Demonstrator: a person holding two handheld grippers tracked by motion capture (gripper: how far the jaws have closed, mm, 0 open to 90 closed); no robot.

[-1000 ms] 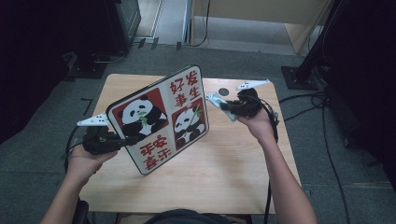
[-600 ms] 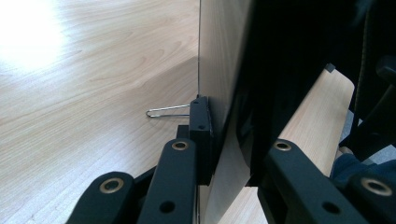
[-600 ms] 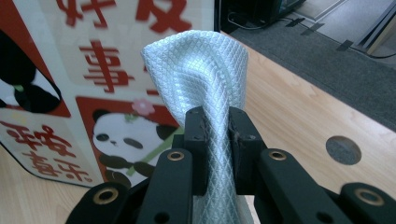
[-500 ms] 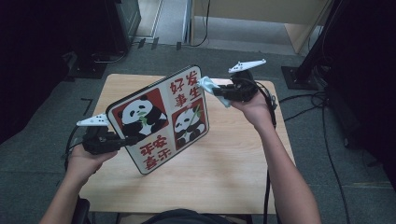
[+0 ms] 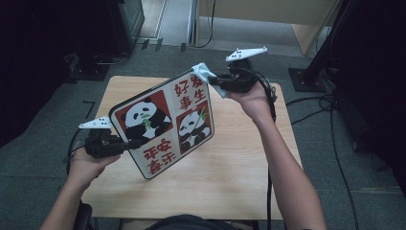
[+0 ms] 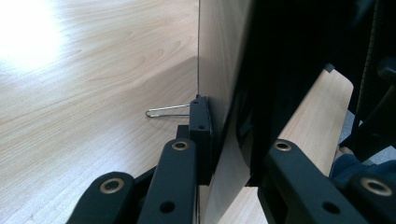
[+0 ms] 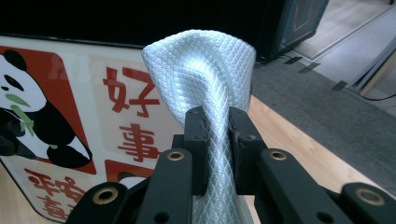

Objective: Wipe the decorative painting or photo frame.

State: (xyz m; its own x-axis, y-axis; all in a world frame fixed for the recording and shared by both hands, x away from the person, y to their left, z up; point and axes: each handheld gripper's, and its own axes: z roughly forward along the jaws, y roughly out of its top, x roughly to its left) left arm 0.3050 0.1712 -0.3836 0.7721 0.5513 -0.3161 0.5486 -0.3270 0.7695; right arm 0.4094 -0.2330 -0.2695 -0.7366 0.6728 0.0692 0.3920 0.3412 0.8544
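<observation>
Tilting panda board (image 5: 163,125) faces up-camera, long axis lower-left to upper-right

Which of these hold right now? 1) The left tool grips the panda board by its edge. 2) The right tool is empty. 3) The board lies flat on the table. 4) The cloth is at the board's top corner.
1) True: the left tool clamps the panda board at its edge.
2) False: the right tool is shut on a pale blue cloth.
3) False: the board stands tilted, held up above the table.
4) True: the cloth sits by the board's top corner in the high view.
</observation>
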